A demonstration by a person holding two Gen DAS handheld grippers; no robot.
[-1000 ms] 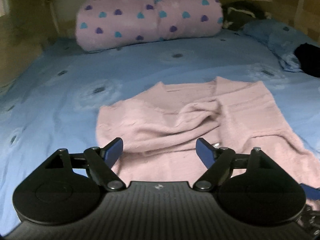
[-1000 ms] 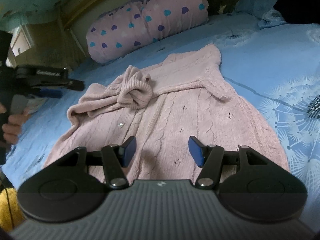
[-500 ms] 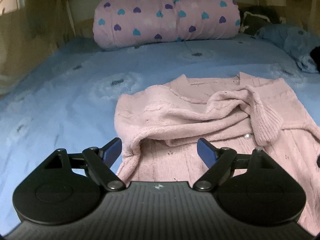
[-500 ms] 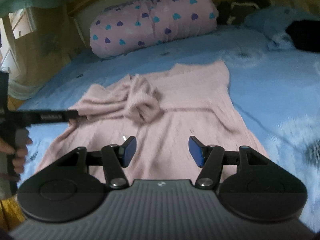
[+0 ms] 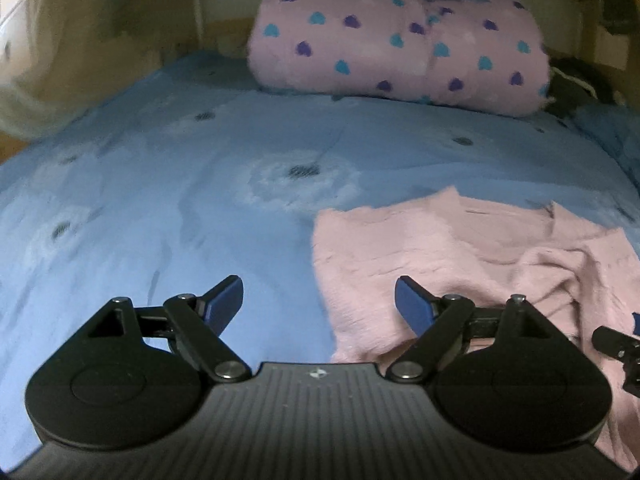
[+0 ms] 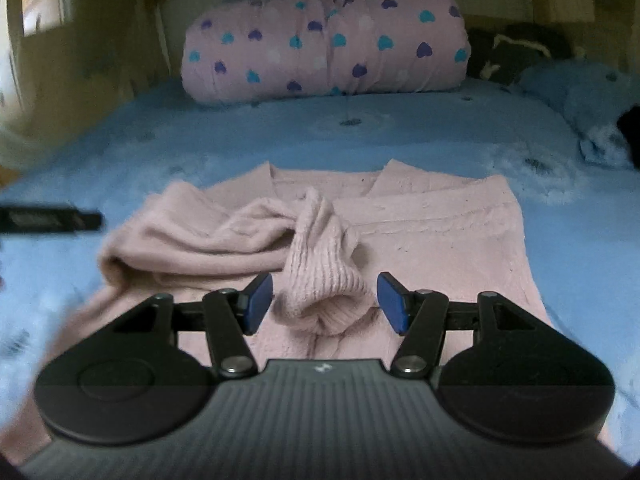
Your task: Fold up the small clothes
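A pink knitted cardigan (image 6: pixel 432 232) lies flat on the blue bedspread (image 6: pixel 360 140), one sleeve thrown across its chest. The sleeve's ribbed cuff (image 6: pixel 324 292) lies between the open fingers of my right gripper (image 6: pixel 325 302), which hovers just over it. My left gripper (image 5: pixel 319 304) is open and empty, above the cardigan's left edge (image 5: pixel 400 264), half over bare bedspread (image 5: pixel 180 208). The right gripper's tip shows at the right edge of the left wrist view (image 5: pixel 616 344). The left gripper shows as a dark bar at the left of the right wrist view (image 6: pixel 48 220).
A rolled pink blanket with heart print (image 5: pixel 400 44) lies at the head of the bed, also in the right wrist view (image 6: pixel 328 44). A blue pillow (image 6: pixel 584 96) and dark items (image 6: pixel 516 56) sit at the far right. A wooden wall runs along the left.
The left gripper has swung left, so the cardigan now sits to its right. The right gripper has moved forward and down, bringing the sleeve cuff between its fingers.
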